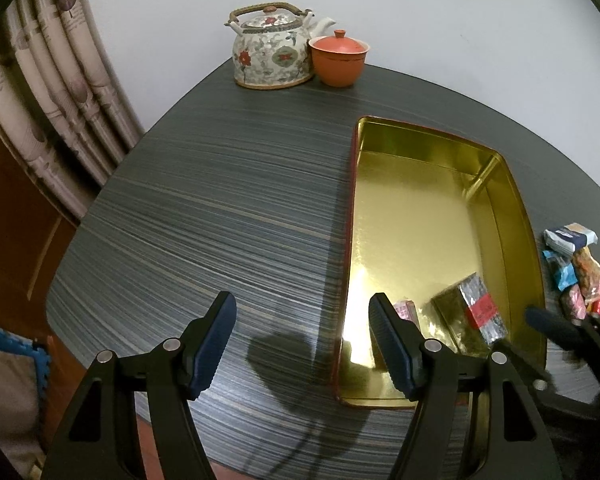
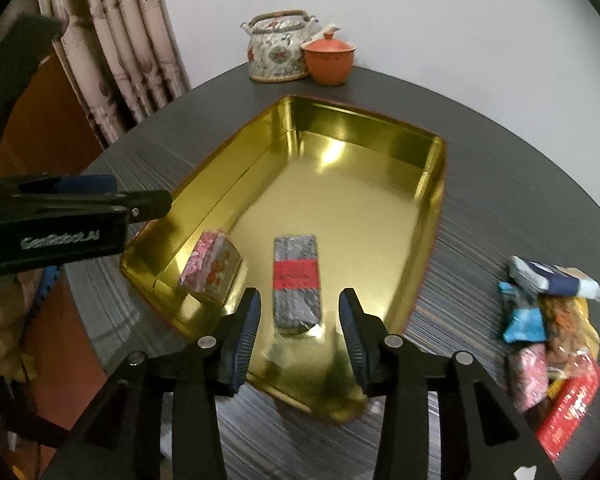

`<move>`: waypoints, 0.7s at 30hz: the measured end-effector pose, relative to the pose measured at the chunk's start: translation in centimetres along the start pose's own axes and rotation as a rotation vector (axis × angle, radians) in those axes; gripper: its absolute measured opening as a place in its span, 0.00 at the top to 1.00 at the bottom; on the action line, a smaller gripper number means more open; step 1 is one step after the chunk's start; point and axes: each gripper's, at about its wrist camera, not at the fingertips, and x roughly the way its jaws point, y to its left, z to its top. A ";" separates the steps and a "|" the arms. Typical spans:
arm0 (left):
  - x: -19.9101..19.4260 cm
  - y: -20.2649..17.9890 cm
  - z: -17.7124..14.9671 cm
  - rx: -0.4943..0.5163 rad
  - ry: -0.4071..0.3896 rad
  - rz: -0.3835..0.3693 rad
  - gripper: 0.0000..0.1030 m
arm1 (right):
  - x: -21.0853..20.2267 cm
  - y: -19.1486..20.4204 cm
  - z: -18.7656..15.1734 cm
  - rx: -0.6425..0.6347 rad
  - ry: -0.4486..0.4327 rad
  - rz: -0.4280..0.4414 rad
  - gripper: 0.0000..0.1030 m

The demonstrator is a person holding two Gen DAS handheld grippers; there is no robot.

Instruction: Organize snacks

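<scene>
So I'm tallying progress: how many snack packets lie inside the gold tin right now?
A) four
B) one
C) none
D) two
D: the tin holds just a pink packet near its left wall and a silver packet with a red label beside it; the other snacks lie on the table to its right.

Open gold tin, rectangular with a red outer rim, lying flat on the dark striped counter. Inside, near its front end: a grey foil packet with a red band, flat, and a pink patterned packet, tilted against the left wall. Loose wrapped snacks heaped right of the tin
</scene>
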 end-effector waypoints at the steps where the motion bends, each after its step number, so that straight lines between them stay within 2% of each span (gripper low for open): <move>1: 0.0 0.0 0.0 0.001 0.000 -0.001 0.33 | -0.5 -0.2 -0.2 0.004 -0.006 -0.006 0.60; 5: 0.0 -0.2 -0.1 0.006 0.003 0.000 0.33 | -2.9 -1.8 -1.3 0.018 -0.026 -0.047 0.52; 8: -0.2 -0.2 -0.2 0.005 -0.002 0.000 0.33 | -5.3 -4.1 -2.3 0.054 -0.054 -0.093 0.50; 13: -0.2 -0.2 -0.2 0.007 0.001 -0.002 0.33 | -8.1 -9.8 -4.4 0.181 -0.060 -0.194 0.47; 17: -0.2 -0.3 -0.2 0.009 0.001 -0.001 0.33 | -8.1 -13.9 -6.3 0.292 -0.025 -0.267 0.46; 19: -0.2 -0.4 -0.2 0.013 0.001 0.002 0.33 | -7.7 -15.5 -7.1 0.343 0.004 -0.295 0.36; 21: -0.2 -0.4 -0.2 0.015 -0.001 0.003 0.33 | -7.3 -16.7 -7.7 0.386 0.020 -0.313 0.33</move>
